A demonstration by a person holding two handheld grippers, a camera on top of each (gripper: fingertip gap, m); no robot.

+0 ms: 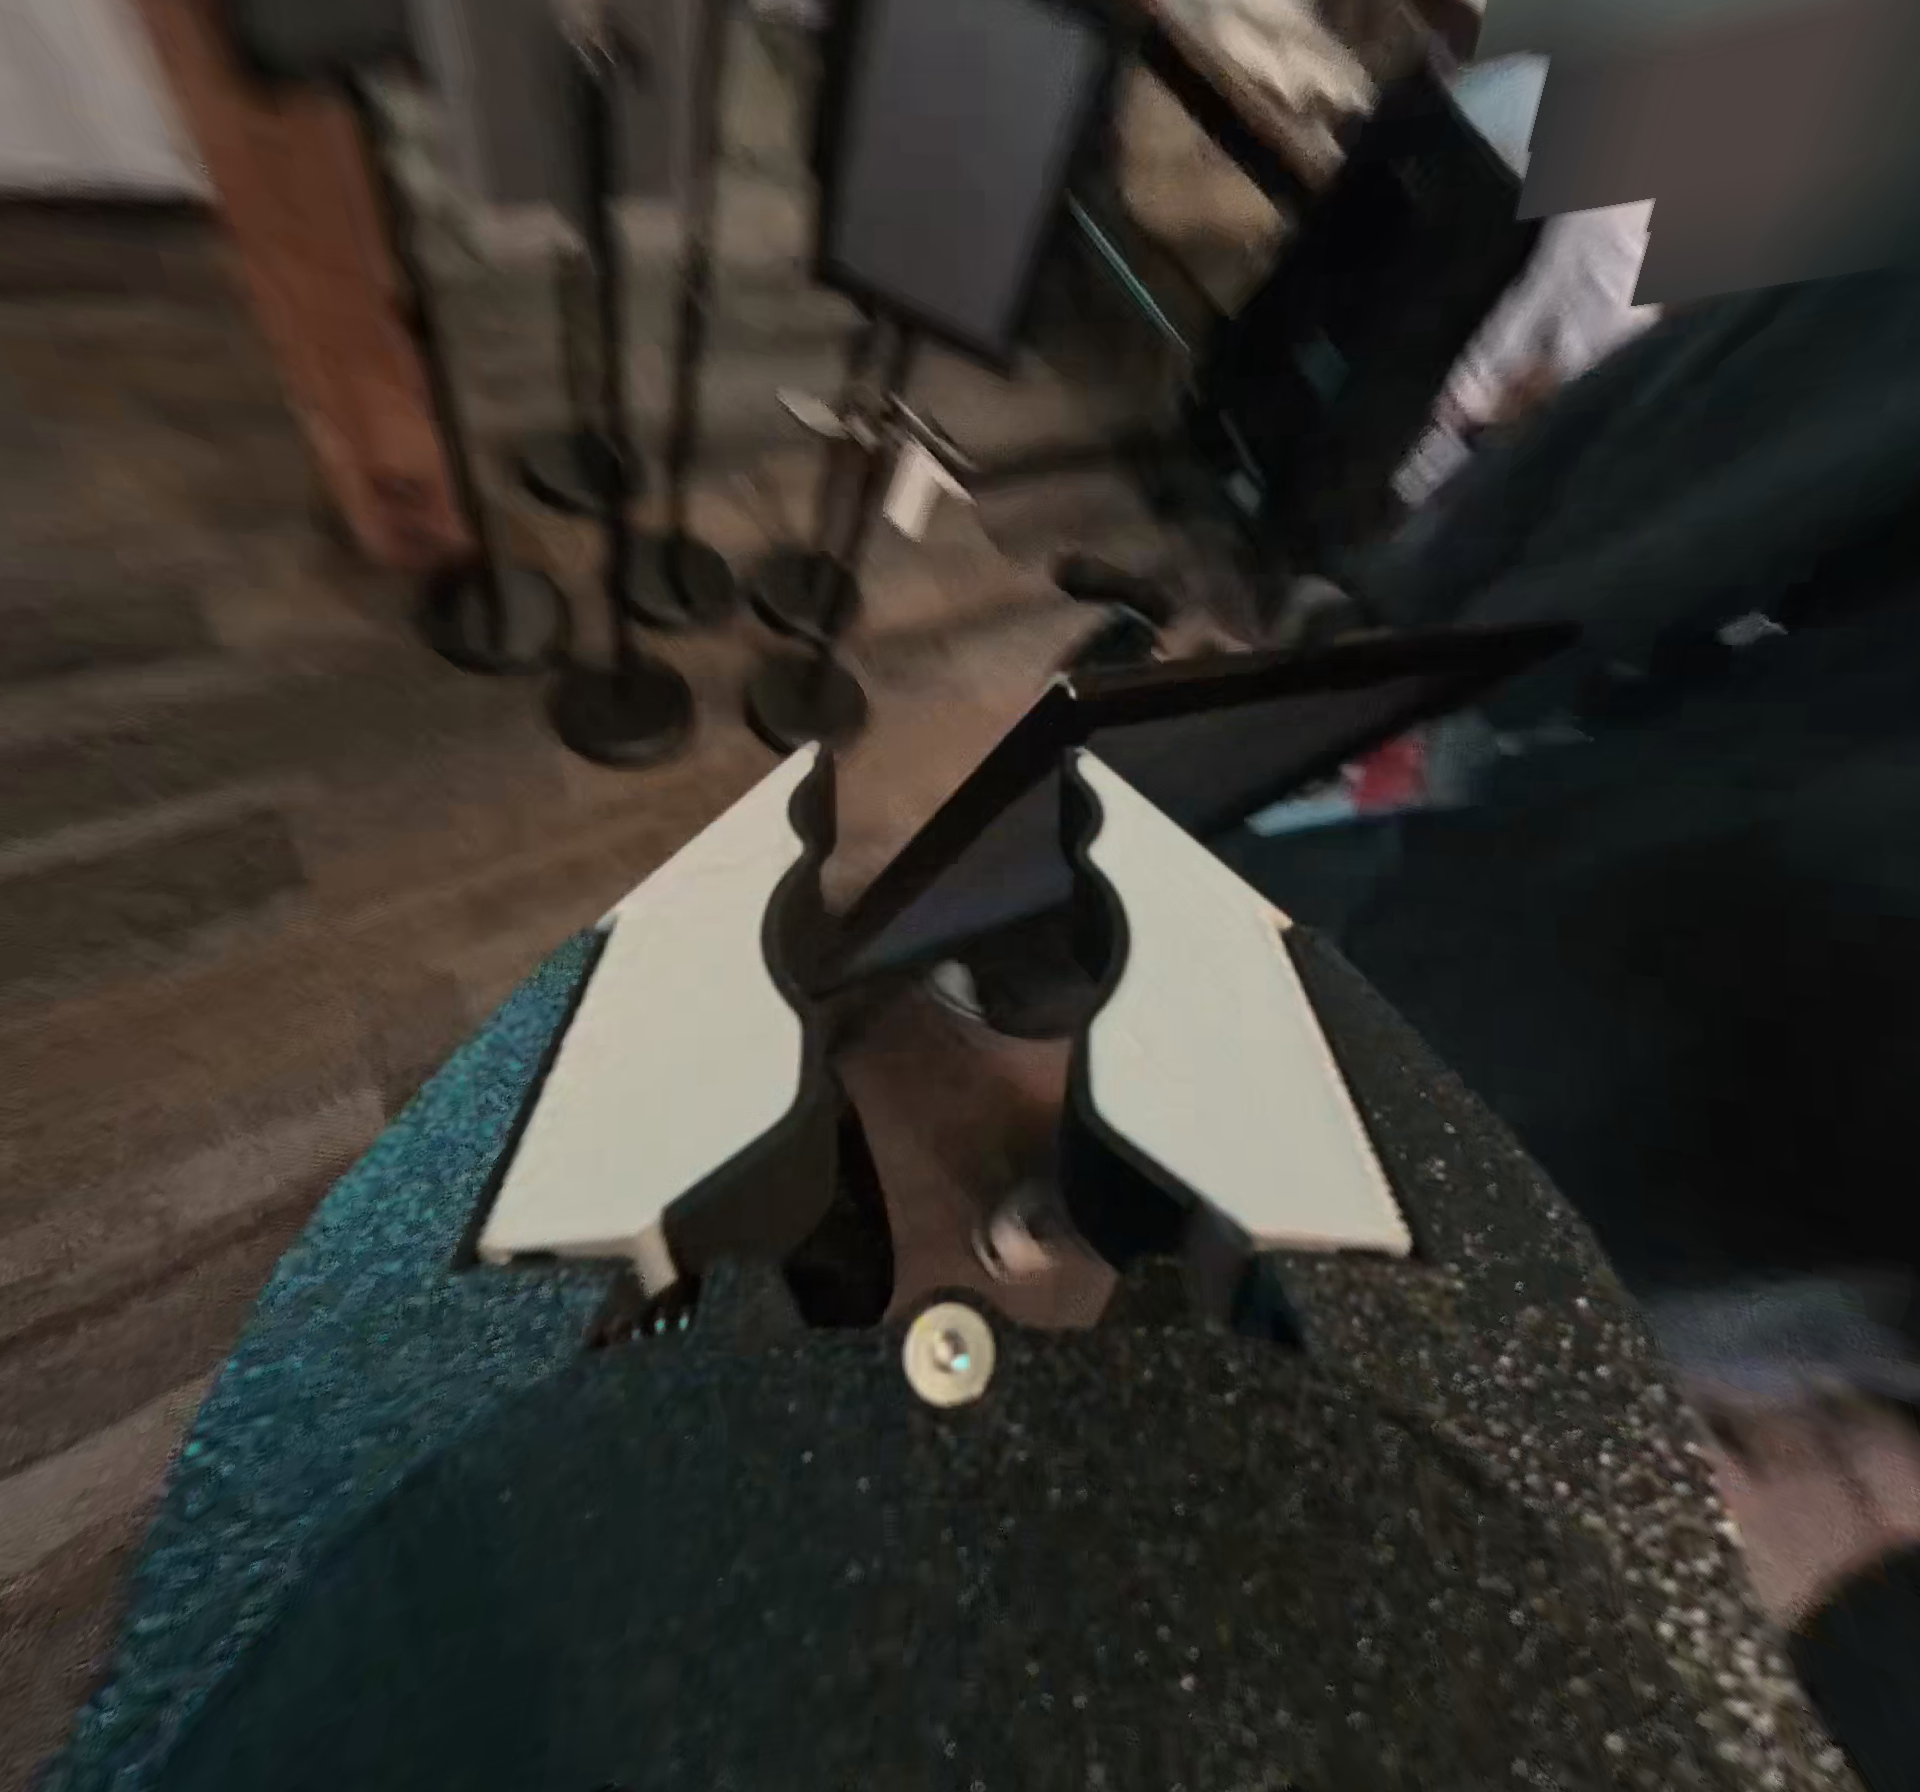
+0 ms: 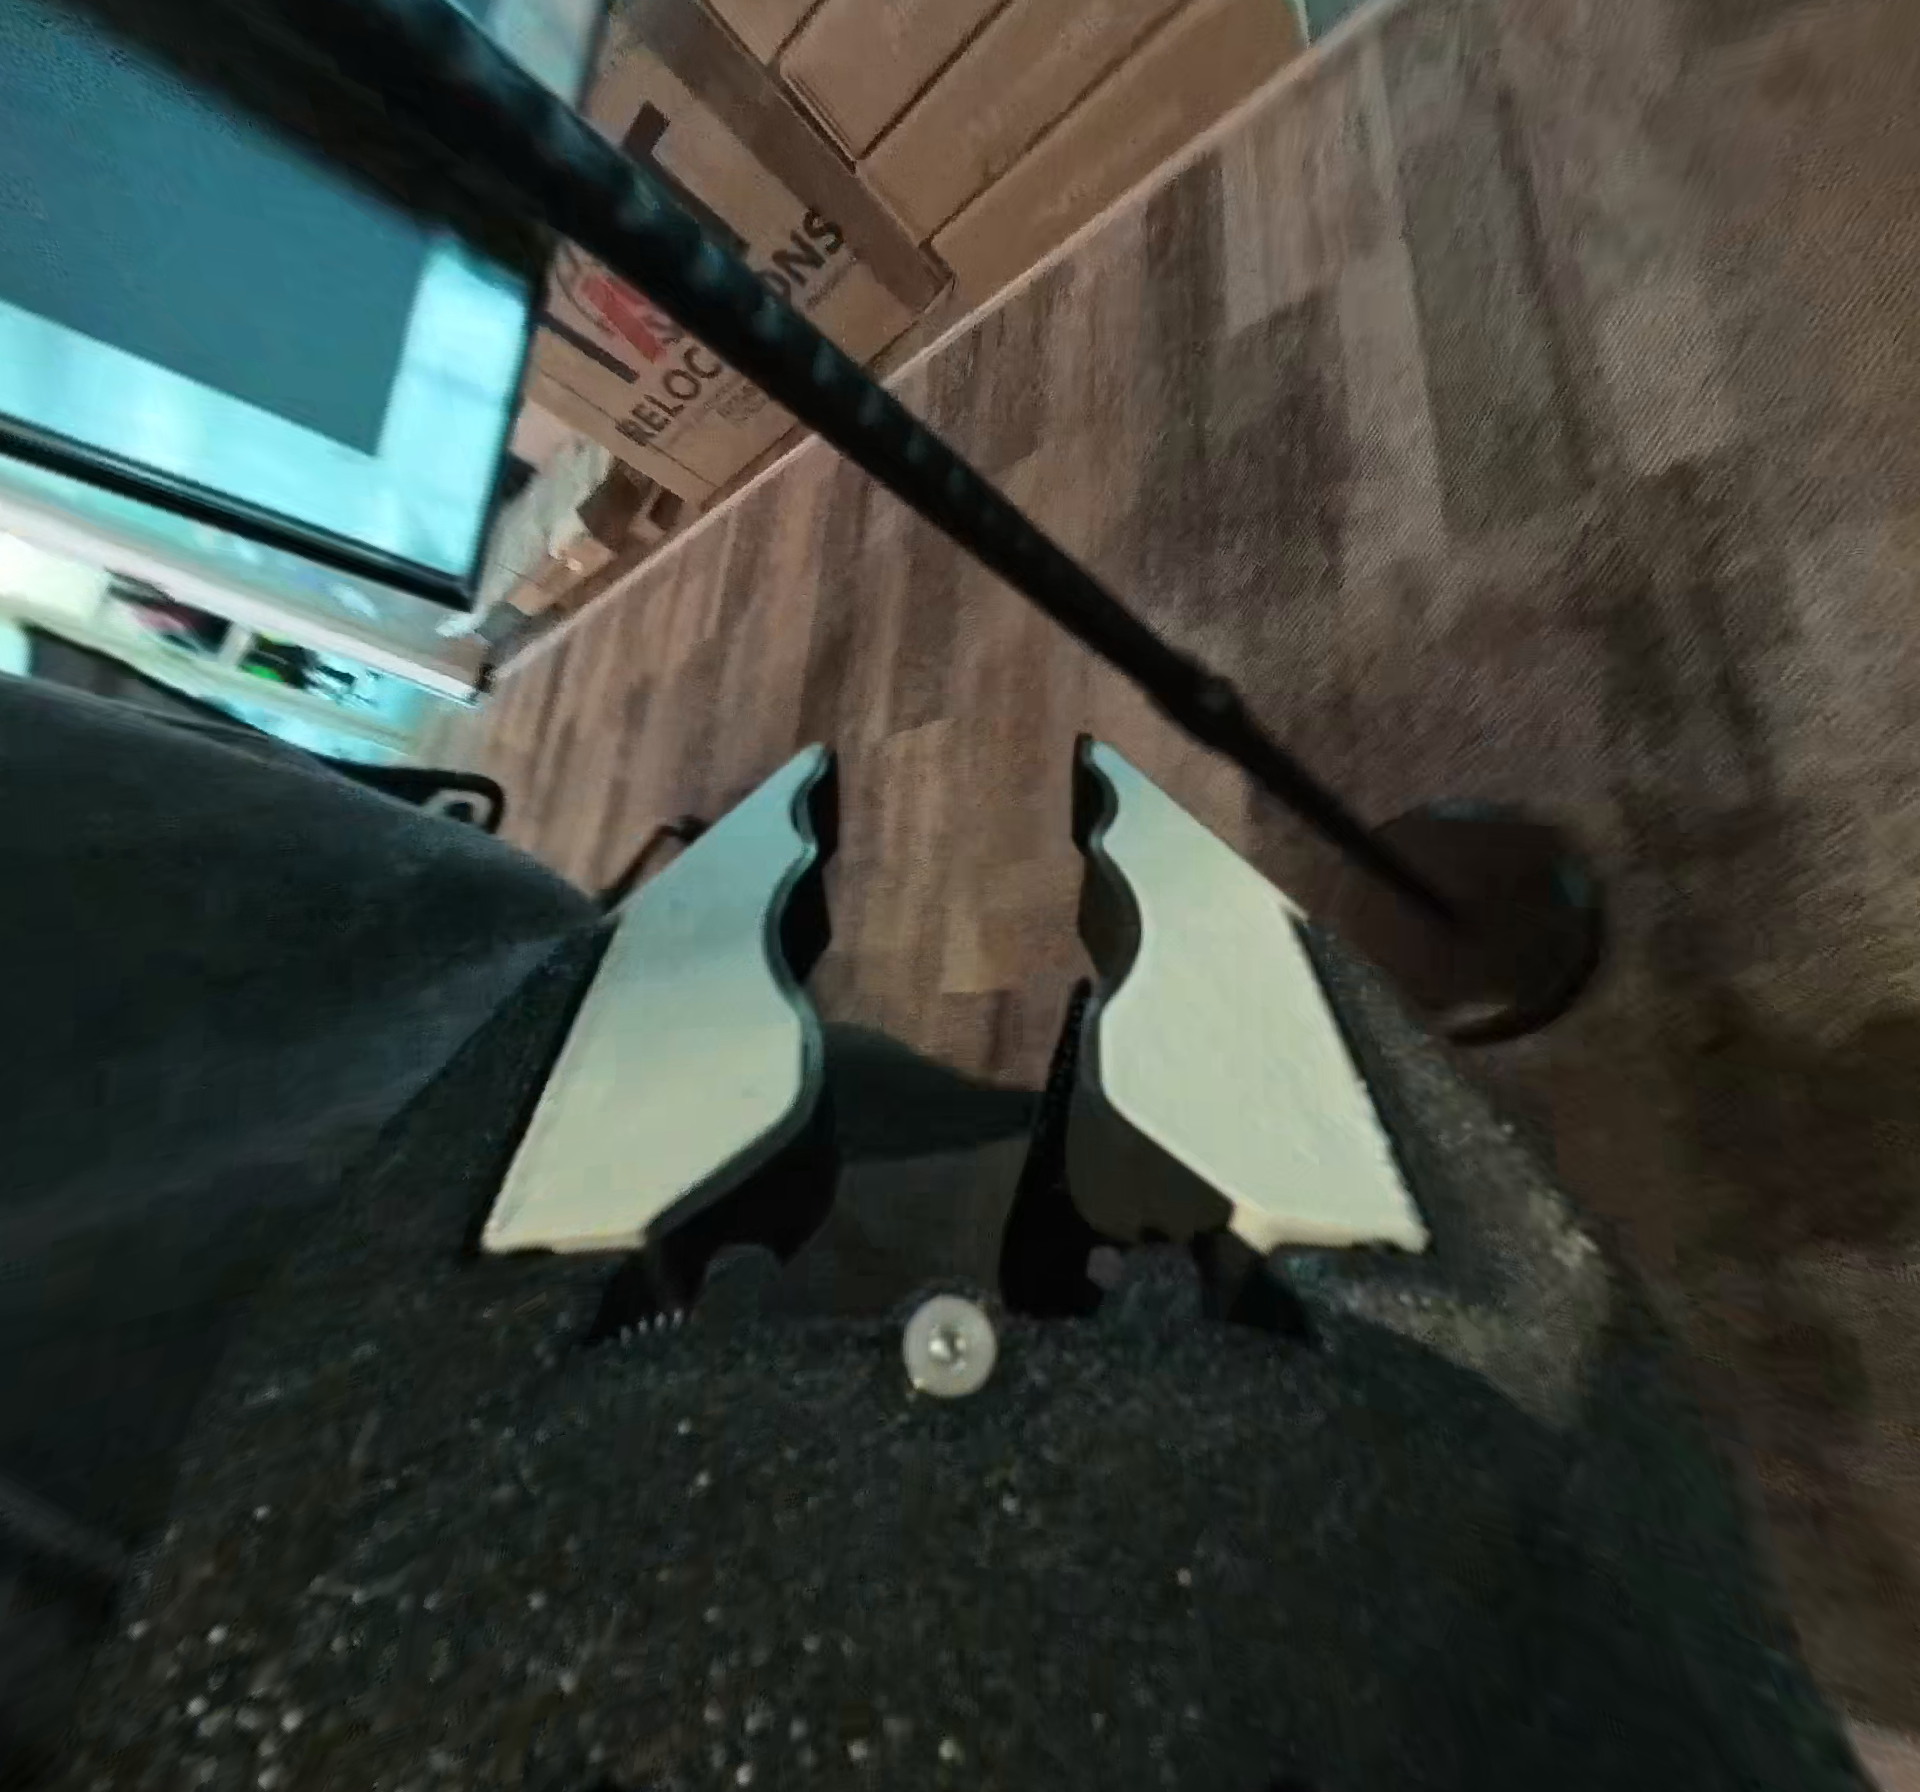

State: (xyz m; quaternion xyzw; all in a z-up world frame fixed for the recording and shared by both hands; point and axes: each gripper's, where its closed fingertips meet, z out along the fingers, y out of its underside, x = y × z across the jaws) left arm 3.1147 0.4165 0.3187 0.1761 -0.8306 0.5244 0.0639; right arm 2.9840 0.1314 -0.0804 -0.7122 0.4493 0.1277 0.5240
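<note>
Plainly, left wrist view: the left gripper (image 1: 948,766) is standing with its jaws parted, a black folded panel (image 1: 997,869) is passing between the white fingers (image 1: 686,1004); whether the pads are actually pinching it, I cannot tell, since a gap is showing beside its edge
Surroundings: round-based black stands (image 1: 623,703) are crowding the wood-look floor (image 1: 208,911) ahead, and one is carrying a dark framed board (image 1: 956,153); dark cloth (image 1: 1662,516) is lying to the right
Risk, left: the panel is sitting tilted, so it is likely slipping or twisting loose if the hold is light; motion blur is suggesting a swing that could be clipping the stands

Right wrist view: the right gripper (image 2: 954,766) is gaping and holding nothing; a black pole (image 2: 831,360) is crossing above it, ending in a round base (image 2: 1496,921) on the floor just right of the fingertips
Backdrop: cardboard boxes (image 2: 935,80) and a lit screen (image 2: 239,288) are standing behind
Risk, right: a sideways drift could be knocking the pole and tipping it
</note>
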